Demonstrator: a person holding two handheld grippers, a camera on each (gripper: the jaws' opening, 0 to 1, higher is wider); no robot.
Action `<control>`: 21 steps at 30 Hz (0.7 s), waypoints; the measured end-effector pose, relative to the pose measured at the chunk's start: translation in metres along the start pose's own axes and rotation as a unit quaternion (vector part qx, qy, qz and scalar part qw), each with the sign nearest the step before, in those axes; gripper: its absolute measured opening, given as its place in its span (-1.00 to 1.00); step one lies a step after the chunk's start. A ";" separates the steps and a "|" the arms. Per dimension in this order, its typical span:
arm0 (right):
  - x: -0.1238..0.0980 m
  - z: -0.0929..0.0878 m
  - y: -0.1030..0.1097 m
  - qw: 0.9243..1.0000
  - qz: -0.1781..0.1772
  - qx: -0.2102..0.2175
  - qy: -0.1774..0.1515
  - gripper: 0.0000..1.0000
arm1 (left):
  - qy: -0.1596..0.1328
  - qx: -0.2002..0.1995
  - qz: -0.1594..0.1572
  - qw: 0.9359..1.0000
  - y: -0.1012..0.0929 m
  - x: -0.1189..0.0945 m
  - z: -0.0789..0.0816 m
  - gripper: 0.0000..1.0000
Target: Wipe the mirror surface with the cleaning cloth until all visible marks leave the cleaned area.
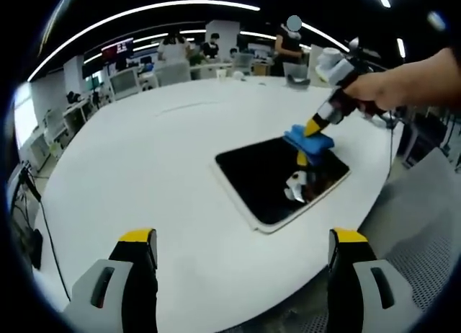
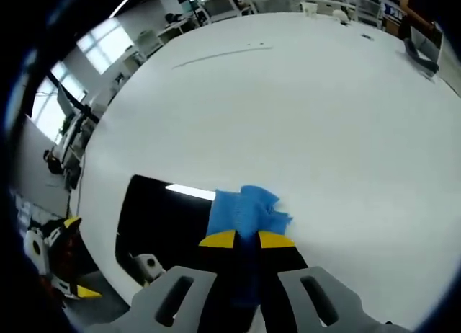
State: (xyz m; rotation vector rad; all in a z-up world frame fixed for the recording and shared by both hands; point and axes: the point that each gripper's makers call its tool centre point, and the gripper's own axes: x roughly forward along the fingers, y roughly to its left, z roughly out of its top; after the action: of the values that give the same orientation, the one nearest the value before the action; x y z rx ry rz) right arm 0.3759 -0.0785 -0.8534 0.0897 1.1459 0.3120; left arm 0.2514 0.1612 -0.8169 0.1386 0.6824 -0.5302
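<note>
In the left gripper view the left gripper (image 1: 241,250) hangs wide and empty short of the mirror (image 1: 277,180), while the right gripper (image 1: 312,126) presses the blue cloth (image 1: 310,139) onto the mirror's far corner near the table (image 1: 144,167) edge. In the right gripper view the jaws pinch the cloth (image 2: 243,212) at the mirror's (image 2: 162,214) edge, with broad bare tabletop (image 2: 302,109) beyond.

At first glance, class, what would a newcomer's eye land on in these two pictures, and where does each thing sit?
The bright blue cleaning cloth stands out, pinched in the right claw and pressed on the far edge of the dark mirror. The mirror lies flat on the big white table, near its edge. In the left gripper view, the left claw hangs open above the table's near side.
</note>
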 end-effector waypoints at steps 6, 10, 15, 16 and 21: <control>0.007 0.010 0.008 1.000 0.002 -0.007 0.002 -0.92 | -0.018 0.004 0.008 1.000 0.004 -0.002 0.007 0.99; 0.013 0.017 0.016 1.000 0.002 -0.009 0.002 -0.92 | -0.019 -0.002 0.006 1.000 0.004 -0.002 0.006 0.99; 0.019 0.019 0.031 1.000 0.011 -0.018 0.004 -0.92 | -0.014 0.000 -0.001 1.000 0.001 0.000 0.004 0.99; 0.021 0.019 0.032 1.000 0.012 -0.020 0.005 -0.92 | -0.012 0.007 -0.005 1.000 -0.001 0.000 0.004 0.99; 0.024 0.021 0.037 1.000 0.015 -0.022 0.009 -0.92 | -0.016 0.005 -0.002 1.000 0.002 -0.001 0.005 0.99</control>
State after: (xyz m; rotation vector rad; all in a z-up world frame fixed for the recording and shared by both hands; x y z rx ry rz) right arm 0.3967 -0.0343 -0.8570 0.0664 1.1550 0.3645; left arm 0.2544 0.1614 -0.8130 0.1384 0.6482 -0.5381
